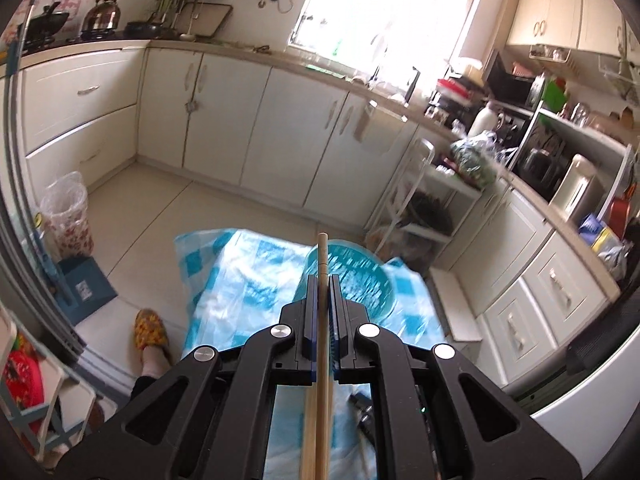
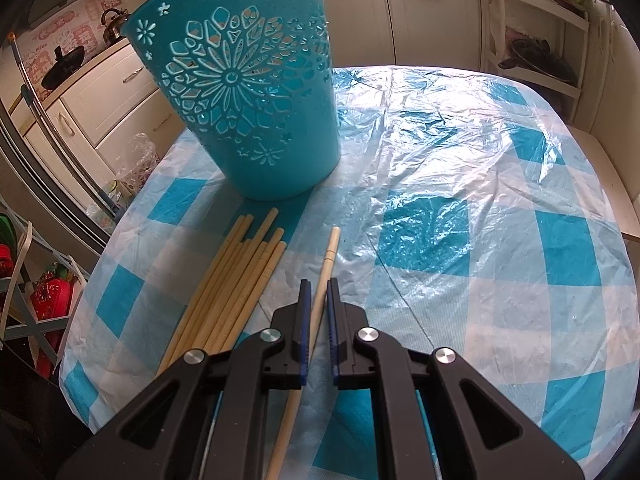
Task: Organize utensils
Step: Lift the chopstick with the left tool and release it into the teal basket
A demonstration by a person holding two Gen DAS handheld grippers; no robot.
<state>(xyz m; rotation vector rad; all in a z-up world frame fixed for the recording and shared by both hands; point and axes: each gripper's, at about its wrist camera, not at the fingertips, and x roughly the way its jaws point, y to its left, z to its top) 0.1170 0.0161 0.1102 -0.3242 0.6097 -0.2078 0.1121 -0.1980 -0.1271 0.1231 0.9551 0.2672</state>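
My left gripper point(image 1: 321, 280) is shut on a pale wooden chopstick point(image 1: 322, 252) that runs lengthwise between its fingers and sticks out past the tips. It hangs high over the table, with the open top of the teal cut-out basket point(image 1: 360, 280) just beyond and below. In the right wrist view the same basket point(image 2: 248, 92) stands upright at the back left of the blue-checked tablecloth point(image 2: 480, 200). Several chopsticks point(image 2: 236, 276) lie in a bundle in front of it. My right gripper point(image 2: 317, 286) sits low by the bundle, narrowly shut with a single chopstick point(image 2: 330, 252) running between its fingers.
A person's foot in a yellow slipper point(image 1: 150, 328) stands on the floor left of the table. White kitchen cabinets point(image 1: 256, 120) line the far walls. A white rack point(image 1: 424, 208) stands past the table's right end, and a plastic-lined bin point(image 1: 66, 216) at the left.
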